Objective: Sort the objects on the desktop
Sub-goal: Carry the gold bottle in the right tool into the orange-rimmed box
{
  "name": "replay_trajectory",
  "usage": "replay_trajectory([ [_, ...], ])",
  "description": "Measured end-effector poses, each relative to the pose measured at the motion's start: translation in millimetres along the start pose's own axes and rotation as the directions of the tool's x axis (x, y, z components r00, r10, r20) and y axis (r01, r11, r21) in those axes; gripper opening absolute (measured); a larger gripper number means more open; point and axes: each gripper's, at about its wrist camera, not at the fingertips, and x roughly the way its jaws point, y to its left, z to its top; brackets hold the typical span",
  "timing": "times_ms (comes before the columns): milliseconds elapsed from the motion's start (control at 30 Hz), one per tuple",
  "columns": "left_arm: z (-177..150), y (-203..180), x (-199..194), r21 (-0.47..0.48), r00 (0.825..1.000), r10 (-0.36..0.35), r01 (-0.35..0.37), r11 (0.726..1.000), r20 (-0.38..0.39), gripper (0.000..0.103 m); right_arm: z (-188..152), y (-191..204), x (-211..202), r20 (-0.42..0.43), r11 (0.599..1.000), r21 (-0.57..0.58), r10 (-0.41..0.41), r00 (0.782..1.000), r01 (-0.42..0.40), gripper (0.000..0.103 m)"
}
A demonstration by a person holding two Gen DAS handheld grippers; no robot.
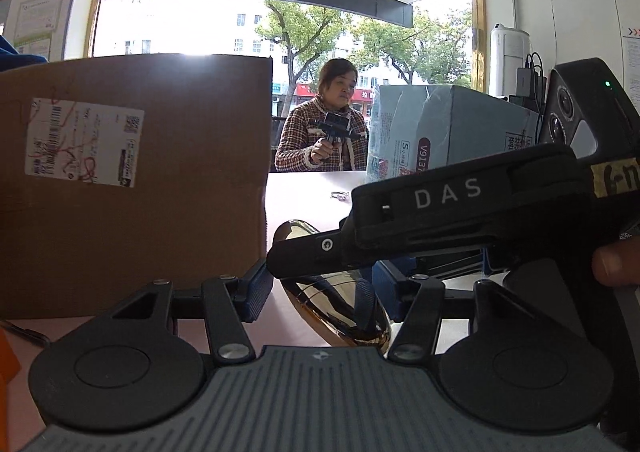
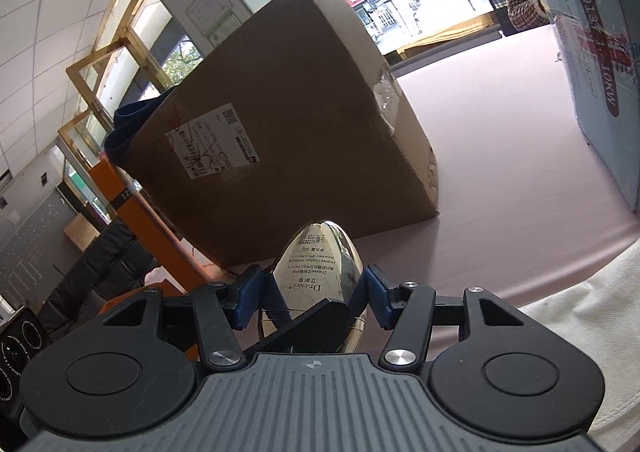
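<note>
Above pink table (image 2: 500, 140), both hand-held grippers clamping gold tube (image 2: 320, 272)

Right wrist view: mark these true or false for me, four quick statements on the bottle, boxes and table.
1. The shiny bottle sits between the jaws of the right gripper. True.
2. The cardboard box carries a shipping label. True.
3. The light blue box stands left of the cardboard box. False: it stands to its right, with a gap between them.
4. The table is green. False: its surface is pale pink.
</note>
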Motion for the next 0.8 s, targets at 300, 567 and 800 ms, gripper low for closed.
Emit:
replay_trajectory([
  [300,19,62,-83,-0.041,0.990,0.103,-0.100,0.994,0.095,0.052,-4,107,17,0.023,0.988,-0.136,0.073,0.997,-0.069,0.052],
  [567,14,142,-160,-0.111,0.967,0.225,-0.212,0.971,0.121,0.052,-22,223,70,-0.048,0.952,-0.280,0.119,0.992,-0.128,0.052],
  [800,-9,212,-209,-0.190,0.936,0.345,-0.328,0.925,0.065,0.052,-54,303,129,-0.155,0.909,-0.363,0.160,0.975,-0.207,0.052],
])
